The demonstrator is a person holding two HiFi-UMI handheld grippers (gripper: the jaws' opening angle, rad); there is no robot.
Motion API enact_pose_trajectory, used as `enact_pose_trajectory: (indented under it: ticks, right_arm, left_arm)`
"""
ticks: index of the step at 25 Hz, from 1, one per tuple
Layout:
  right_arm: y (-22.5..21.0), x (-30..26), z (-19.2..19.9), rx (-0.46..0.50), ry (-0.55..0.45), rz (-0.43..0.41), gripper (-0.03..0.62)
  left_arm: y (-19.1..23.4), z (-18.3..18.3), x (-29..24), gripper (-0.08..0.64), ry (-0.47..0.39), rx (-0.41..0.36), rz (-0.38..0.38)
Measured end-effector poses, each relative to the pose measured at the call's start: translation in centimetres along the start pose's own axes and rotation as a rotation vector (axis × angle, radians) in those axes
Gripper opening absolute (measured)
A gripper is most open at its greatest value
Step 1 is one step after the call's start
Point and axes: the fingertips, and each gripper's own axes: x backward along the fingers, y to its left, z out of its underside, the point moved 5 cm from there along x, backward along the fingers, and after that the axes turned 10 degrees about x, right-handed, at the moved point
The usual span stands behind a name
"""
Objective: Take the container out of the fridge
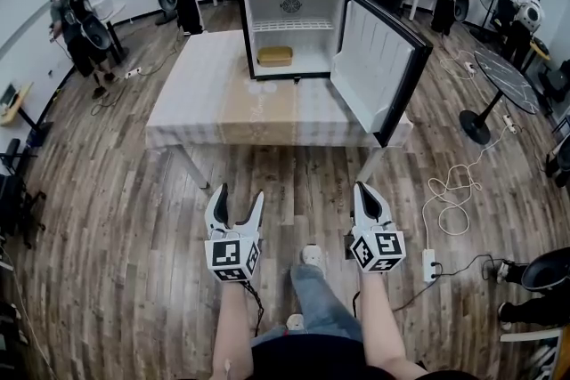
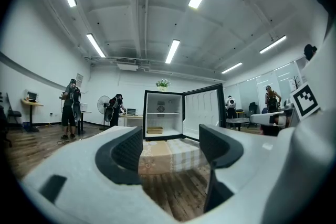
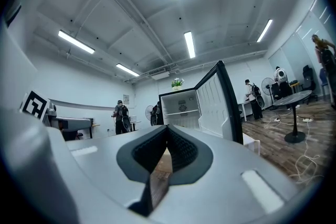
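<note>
Inside the open fridge (image 1: 294, 22) on the bench (image 1: 191, 116), the head view shows the tan container (image 1: 274, 56) lying on the bottom floor under the shelf. The left tool (image 1: 240, 193) and right tool (image 1: 367, 190) hang low, well short of the bench. The left gripper view shows its jaws wide, with nothing between them. The right gripper view shows its jaws closed tip to tip, empty. The step in hand looks like the reach: a wide tool must go forward past the door (image 1: 378, 71) and straddle the container.

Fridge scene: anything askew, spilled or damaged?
Nothing stands out. The fridge stands upright on the table, its door swung open. The container lies flat on the fridge's bottom floor, and no spill shows.
</note>
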Motion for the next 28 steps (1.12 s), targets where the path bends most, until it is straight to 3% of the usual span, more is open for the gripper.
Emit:
enact_pose_trajectory:
  ticks: [9,17,22,28]
  right_arm:
    - [-3.1,-12.5,2.6,-0.016,-0.009,-0.051,0.006]
    - [-6.4,-29.5,3.9,-0.013,0.004,-0.144,0.005]
    - [-9.0,-39.7,4.7,0.008,0.047,-0.204,0.005]
    - [-10.4,-48.6,4.8,0.019,0.071,-0.269,0.006]
  left_arm:
    - [3.4,0.5,-10.8,0.327,-0.014,-0.009,-0.006]
    - [7.2,0.0,-26.8,0.339,0.001,-0.045,-0.017]
    - [10.1,-0.6,-37.2,0.339,0.009,-0.028,-0.041]
    - [12.3,-0.6,-46.6,0.339,0.048,-0.028,-0.037]
